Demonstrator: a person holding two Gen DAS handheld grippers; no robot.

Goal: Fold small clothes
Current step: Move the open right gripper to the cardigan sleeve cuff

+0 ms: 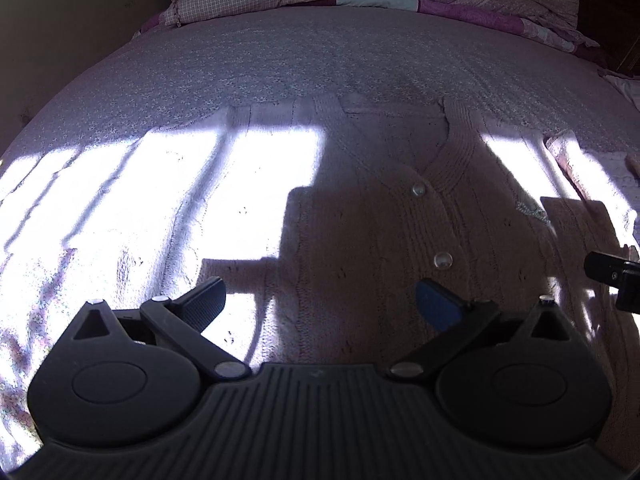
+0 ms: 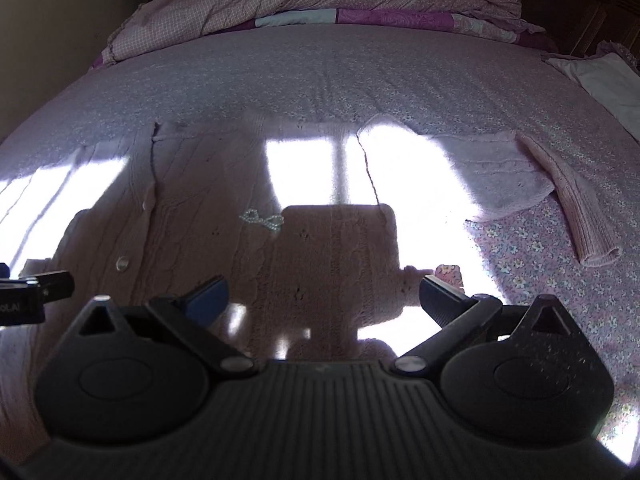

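A small pink knitted cardigan [image 1: 400,208] lies spread flat on the bed, front up, with clear round buttons [image 1: 443,260] down its middle. It also shows in the right wrist view [image 2: 312,248], with a beaded bow [image 2: 262,220] on its chest and one sleeve [image 2: 568,208] stretched out to the right. My left gripper [image 1: 318,300] hovers open and empty over the cardigan's left half. My right gripper [image 2: 322,296] hovers open and empty over its right half. Each gripper shows at the edge of the other's view.
The bed [image 2: 320,76] has a lilac flowered sheet. A crumpled pink checked quilt [image 2: 304,0] lies along the far edge. A white cloth [image 2: 600,76] lies at the far right. A wall [image 1: 80,20] stands on the left. Strong sun patches and shadows cross the cardigan.
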